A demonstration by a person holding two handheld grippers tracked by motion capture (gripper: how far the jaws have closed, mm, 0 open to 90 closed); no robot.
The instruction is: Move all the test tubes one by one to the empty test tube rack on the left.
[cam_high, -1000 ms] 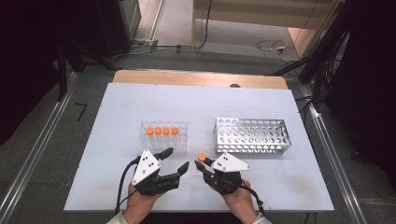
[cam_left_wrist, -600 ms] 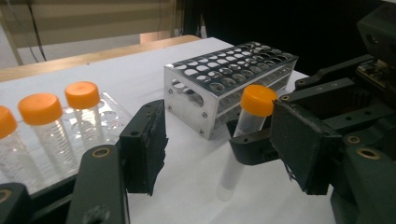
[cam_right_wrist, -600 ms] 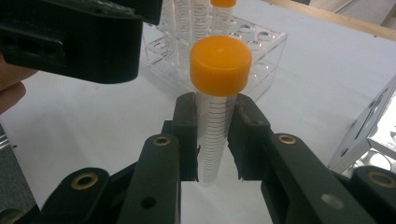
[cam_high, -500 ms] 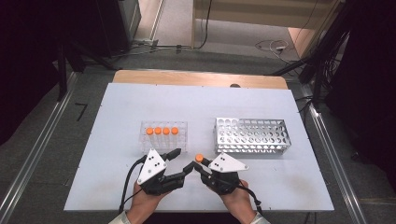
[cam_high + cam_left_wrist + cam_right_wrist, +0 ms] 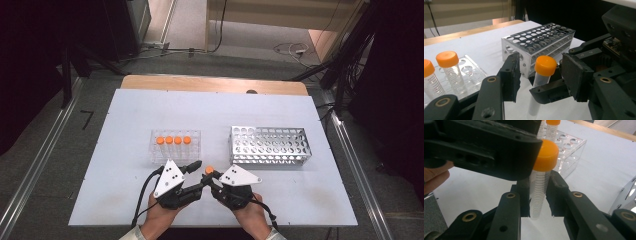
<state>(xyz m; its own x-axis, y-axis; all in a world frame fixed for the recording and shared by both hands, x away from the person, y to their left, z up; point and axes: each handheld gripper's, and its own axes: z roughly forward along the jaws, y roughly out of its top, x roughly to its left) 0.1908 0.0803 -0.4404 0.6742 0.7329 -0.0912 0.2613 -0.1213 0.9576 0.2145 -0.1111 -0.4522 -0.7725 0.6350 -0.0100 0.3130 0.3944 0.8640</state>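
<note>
My left gripper [image 5: 196,176] and right gripper [image 5: 209,181] are black, each topped by a pale three-cornered plate with dark dots; brass-ringed screws dot the jaw links, black cables trail behind them, and I wear pale cuffs [image 5: 134,233]

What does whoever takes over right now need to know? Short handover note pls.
Right tool: shut on the tube, held upright by its body in front of the clear rack.
Left tool: jaws have just been closing around the tube's orange cap; pads on either side of it, a gap visible at the left pad, no firm grip yet.
Clear rack holds four capped tubes. Metal rack to the right looks empty.
Done: one tube out of the rack and in hand.
Left: probably grip the cap, then whatever follows; destination can't be told.
</note>
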